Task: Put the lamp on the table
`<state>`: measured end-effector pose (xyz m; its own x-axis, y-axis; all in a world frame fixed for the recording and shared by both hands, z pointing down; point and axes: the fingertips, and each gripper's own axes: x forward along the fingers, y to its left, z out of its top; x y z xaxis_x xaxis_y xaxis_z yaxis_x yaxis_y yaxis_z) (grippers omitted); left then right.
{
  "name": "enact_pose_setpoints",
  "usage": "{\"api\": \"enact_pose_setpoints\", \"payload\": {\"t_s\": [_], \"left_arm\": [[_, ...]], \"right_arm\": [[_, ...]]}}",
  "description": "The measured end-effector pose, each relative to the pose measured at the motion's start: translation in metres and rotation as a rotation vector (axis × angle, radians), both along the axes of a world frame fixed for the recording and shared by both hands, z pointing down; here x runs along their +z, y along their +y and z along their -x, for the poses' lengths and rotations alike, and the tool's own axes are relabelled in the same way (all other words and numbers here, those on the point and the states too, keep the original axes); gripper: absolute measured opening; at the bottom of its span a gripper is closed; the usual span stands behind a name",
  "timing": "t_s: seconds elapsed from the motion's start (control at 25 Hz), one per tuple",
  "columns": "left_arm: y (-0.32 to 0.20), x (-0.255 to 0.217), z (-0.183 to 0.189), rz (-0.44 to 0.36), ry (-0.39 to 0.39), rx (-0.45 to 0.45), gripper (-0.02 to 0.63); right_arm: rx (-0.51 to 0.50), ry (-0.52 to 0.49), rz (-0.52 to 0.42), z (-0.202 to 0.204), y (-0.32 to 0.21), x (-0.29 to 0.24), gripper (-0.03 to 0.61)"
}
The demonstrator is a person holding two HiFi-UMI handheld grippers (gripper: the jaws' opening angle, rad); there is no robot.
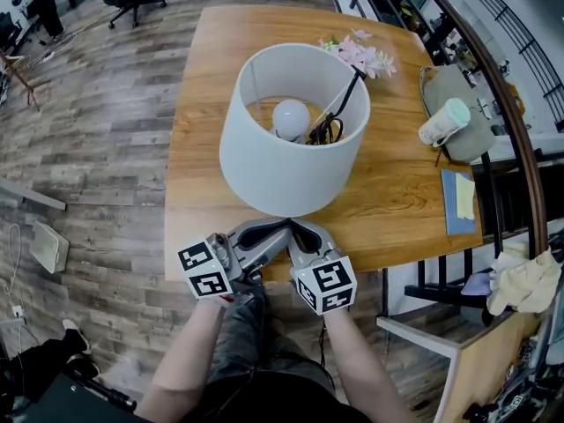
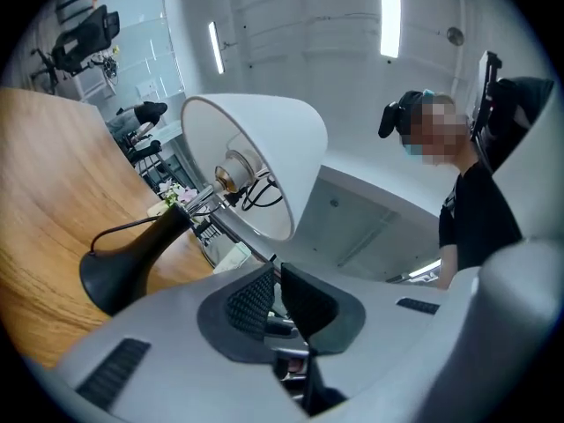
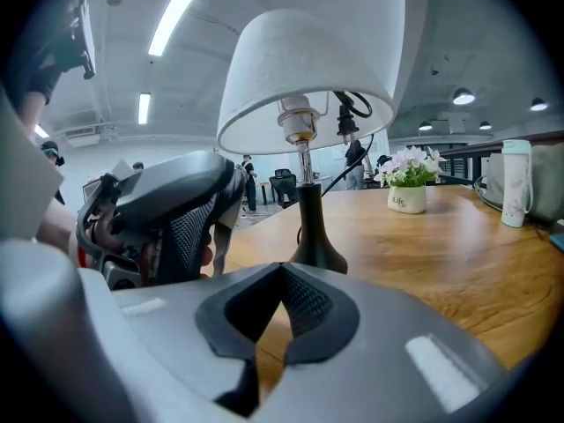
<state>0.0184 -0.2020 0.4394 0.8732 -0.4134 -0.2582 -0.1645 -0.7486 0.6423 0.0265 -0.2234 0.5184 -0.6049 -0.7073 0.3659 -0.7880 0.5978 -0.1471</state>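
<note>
The lamp's white drum shade [image 1: 291,170] is upright on the wooden table [image 1: 397,210], with its bulb [image 1: 291,117] showing inside. The black base [image 3: 317,245] rests on the tabletop under the shade [image 3: 308,69]. The left gripper view sees the lamp tilted: shade [image 2: 264,148], base [image 2: 123,267]. My left gripper [image 1: 264,232] and right gripper [image 1: 304,232] sit side by side at the table's front edge, just short of the shade. My left gripper [image 2: 278,276] shows a narrow gap with nothing in it. Nothing is held by my right gripper [image 3: 282,271], whose pads meet. Neither touches the lamp.
A small pot of pink flowers [image 1: 361,55] stands behind the lamp. A white tumbler [image 1: 445,122] lies on a grey bag at the right edge, with a blue notebook [image 1: 458,201] below it. A dark railing runs along the right. A person [image 2: 476,201] stands nearby.
</note>
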Motion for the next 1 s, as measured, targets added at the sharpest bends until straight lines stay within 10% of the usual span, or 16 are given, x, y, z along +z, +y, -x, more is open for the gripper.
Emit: {"api": "enact_pose_setpoints", "payload": {"t_s": [0.56, 1.0], "left_arm": [[0.027, 0.023, 0.001, -0.111, -0.421, -0.167, -0.003], [0.048, 0.006, 0.019, -0.19, -0.571, -0.326, -0.003]], "right_arm": [[-0.004, -0.018, -0.072, -0.002, 0.042, -0.027, 0.008], [0.006, -0.025, -0.155, -0.009, 0.073, -0.062, 0.008]]}}
